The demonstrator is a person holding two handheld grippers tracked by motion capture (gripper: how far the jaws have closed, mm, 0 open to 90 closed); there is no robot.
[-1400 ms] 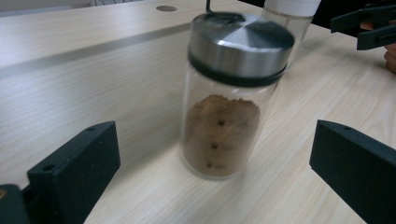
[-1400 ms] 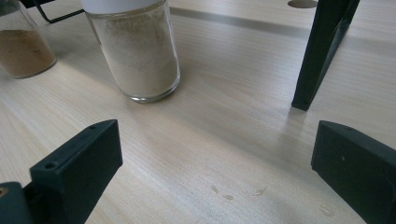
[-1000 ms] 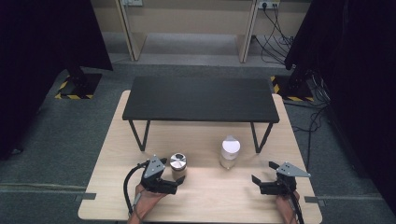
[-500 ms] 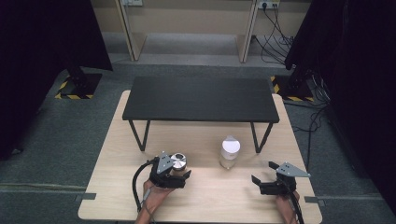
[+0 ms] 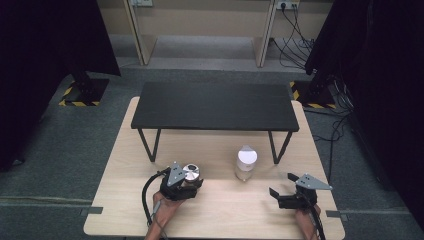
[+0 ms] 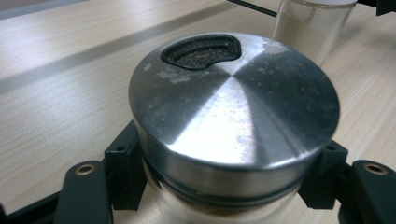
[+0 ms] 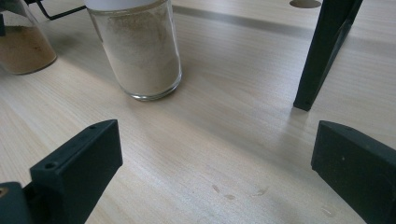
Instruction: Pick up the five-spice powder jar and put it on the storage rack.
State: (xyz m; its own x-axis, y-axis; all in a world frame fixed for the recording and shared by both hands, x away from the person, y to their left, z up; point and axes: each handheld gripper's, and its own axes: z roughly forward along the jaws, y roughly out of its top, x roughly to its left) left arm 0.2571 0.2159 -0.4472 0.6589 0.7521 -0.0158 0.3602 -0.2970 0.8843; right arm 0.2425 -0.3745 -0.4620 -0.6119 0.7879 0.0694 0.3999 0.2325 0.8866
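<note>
The left gripper (image 5: 186, 184) is clamping the steel-lidded spice jar (image 6: 233, 126) below its lid, keeping it upright on the wooden table (image 5: 220, 220). The white-capped jar (image 5: 246, 162) is standing beside it, ungrasped. The right gripper (image 5: 286, 186) is waiting nearby, jaws spread wide and empty.

In the left gripper view, the steel lid (image 6: 233, 109) hides most of its jar, and the far jar (image 6: 310, 25) is cut off at the top edge.
</note>
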